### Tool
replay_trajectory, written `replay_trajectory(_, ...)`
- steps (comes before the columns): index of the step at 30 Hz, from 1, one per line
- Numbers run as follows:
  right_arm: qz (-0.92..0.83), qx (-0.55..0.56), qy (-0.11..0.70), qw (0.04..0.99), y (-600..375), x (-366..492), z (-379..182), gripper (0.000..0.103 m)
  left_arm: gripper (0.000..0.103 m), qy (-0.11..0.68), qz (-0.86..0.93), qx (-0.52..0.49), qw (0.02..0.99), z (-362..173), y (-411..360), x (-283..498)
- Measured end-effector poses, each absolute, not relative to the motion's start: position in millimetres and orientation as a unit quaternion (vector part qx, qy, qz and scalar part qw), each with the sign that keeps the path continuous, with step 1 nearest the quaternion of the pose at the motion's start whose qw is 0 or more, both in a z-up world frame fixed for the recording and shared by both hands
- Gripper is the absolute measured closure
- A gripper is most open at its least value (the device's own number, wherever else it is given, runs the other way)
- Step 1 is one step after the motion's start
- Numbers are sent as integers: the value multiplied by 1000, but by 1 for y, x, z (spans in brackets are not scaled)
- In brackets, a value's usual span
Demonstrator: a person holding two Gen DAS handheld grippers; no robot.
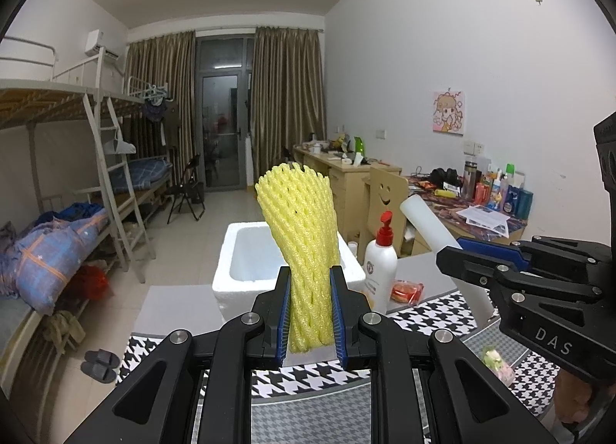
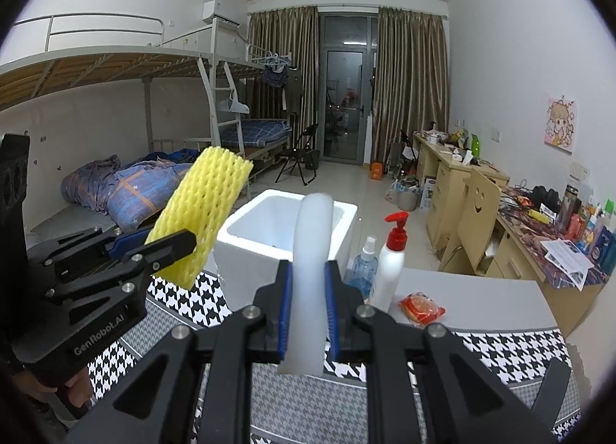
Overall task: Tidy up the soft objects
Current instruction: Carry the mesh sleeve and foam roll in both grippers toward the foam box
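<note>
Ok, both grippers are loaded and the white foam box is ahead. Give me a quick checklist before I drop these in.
1. Left gripper shut on the yellow foam net: ok.
2. Right gripper shut on the white foam tube: ok.
3. White foam box open at the top: ok.
4. Room inside the box: looks bare where visible, but the bottom is partly hidden: cannot tell.
5. Pump bottle and spray bottle stand close beside the box on its right: not ok for a wide swing.
6. Grippers apart from each other: ok.
</note>
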State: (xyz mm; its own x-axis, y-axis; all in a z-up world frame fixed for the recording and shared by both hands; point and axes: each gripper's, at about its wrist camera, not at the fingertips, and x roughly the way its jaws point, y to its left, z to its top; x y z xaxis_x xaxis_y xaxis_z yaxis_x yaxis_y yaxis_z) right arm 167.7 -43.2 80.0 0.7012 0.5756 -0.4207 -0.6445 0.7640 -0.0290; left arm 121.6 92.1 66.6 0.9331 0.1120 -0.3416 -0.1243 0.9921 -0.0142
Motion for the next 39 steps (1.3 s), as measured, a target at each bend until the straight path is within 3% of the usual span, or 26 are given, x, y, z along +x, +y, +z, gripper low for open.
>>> replay_trajectory(39,334,-96,214,913,-5,212,91,84,83,209,93,-27,973,70,127,195)
